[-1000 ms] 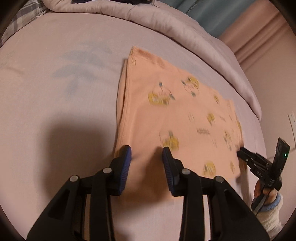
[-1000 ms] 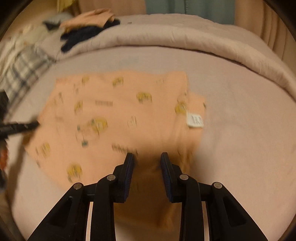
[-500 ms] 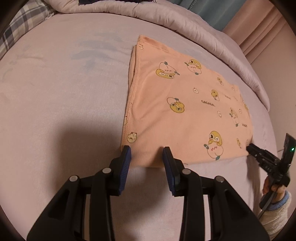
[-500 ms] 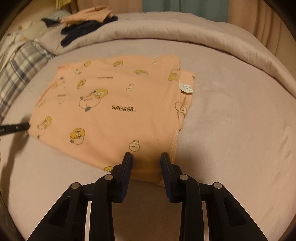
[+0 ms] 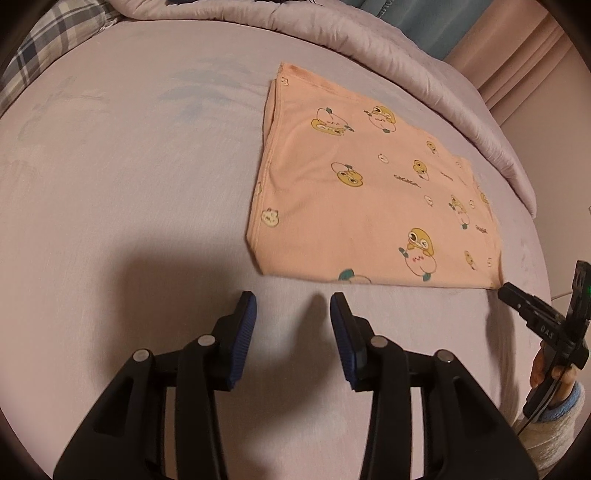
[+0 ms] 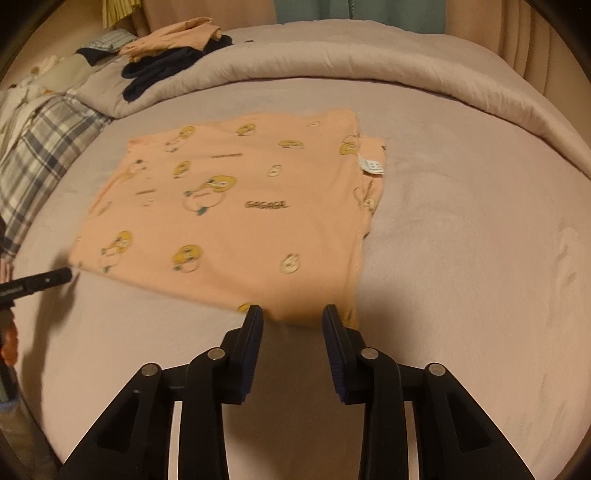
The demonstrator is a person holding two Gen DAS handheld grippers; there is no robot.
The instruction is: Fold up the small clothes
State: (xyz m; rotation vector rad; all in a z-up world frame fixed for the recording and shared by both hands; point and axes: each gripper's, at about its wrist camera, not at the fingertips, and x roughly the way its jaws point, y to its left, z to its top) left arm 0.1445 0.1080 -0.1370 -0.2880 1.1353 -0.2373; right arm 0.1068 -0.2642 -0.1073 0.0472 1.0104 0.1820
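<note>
A peach garment with yellow cartoon prints (image 5: 369,192) lies folded flat on the pale bed sheet (image 5: 129,184); it also shows in the right wrist view (image 6: 240,221), with a white label (image 6: 373,166) at its far right. My left gripper (image 5: 291,306) is open and empty, a short way back from the garment's near edge. My right gripper (image 6: 291,314) is open and empty, its fingertips just at the garment's near right corner. The right gripper also shows at the right edge of the left wrist view (image 5: 532,317), beside the garment's corner.
A rolled grey duvet (image 6: 369,66) runs along the far side of the bed. A pile of dark and peach clothes (image 6: 173,48) sits on it at the far left. A plaid cloth (image 6: 40,147) lies at the left edge. Curtains (image 6: 351,11) hang behind.
Both grippers have drawn back from the garment's near edge and stayed open. The garment, blurred and shifting a second ago, now lies still and flat.
</note>
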